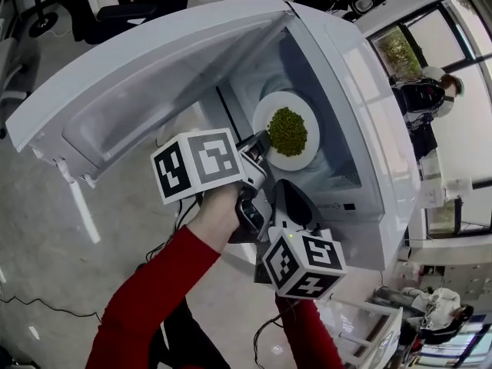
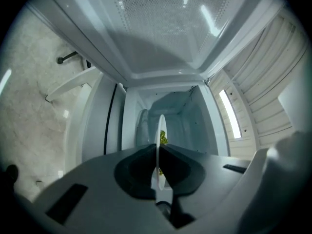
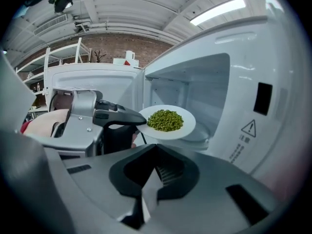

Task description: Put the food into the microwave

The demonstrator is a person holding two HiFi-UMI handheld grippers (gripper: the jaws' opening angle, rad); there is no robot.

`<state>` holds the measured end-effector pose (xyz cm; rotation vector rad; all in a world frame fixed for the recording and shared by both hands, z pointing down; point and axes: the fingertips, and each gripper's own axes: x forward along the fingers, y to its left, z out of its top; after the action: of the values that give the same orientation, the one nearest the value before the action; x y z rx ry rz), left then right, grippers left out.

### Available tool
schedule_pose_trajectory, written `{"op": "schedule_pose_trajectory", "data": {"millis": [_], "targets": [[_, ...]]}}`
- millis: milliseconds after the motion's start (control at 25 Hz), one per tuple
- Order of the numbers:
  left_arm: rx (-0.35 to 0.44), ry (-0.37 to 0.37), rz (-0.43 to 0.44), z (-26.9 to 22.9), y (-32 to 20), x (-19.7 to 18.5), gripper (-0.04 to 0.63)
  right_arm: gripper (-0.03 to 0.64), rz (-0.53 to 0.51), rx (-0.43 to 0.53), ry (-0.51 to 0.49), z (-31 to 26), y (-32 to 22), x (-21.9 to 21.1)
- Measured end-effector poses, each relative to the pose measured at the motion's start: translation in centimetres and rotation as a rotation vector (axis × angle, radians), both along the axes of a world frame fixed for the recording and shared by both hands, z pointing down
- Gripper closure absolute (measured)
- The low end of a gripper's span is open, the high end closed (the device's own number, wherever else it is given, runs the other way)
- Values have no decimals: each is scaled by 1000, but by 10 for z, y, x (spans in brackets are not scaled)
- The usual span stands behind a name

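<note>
Your left gripper, clamped on the near rim of the plate of green peas, holds it level straight ahead of its jaws at the open microwave's mouth, with the cavity directly beyond, while your right gripper, closed on nothing, hangs just behind.

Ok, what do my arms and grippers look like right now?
Red sleeves on both arms. The left gripper and right gripper are grey and black with dark tongs; each carries a white cube with black square markers. Thin black cables trail beneath.
</note>
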<state>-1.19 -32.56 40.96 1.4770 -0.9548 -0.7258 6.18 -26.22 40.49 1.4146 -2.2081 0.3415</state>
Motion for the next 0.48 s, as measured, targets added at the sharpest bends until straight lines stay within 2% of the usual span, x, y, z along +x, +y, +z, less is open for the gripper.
{"op": "schedule_pose_trajectory", "data": {"millis": [480], "targets": [[-18, -44, 62, 5, -45, 7, 575, 603, 4, -39, -19, -10, -34, -9]]}}
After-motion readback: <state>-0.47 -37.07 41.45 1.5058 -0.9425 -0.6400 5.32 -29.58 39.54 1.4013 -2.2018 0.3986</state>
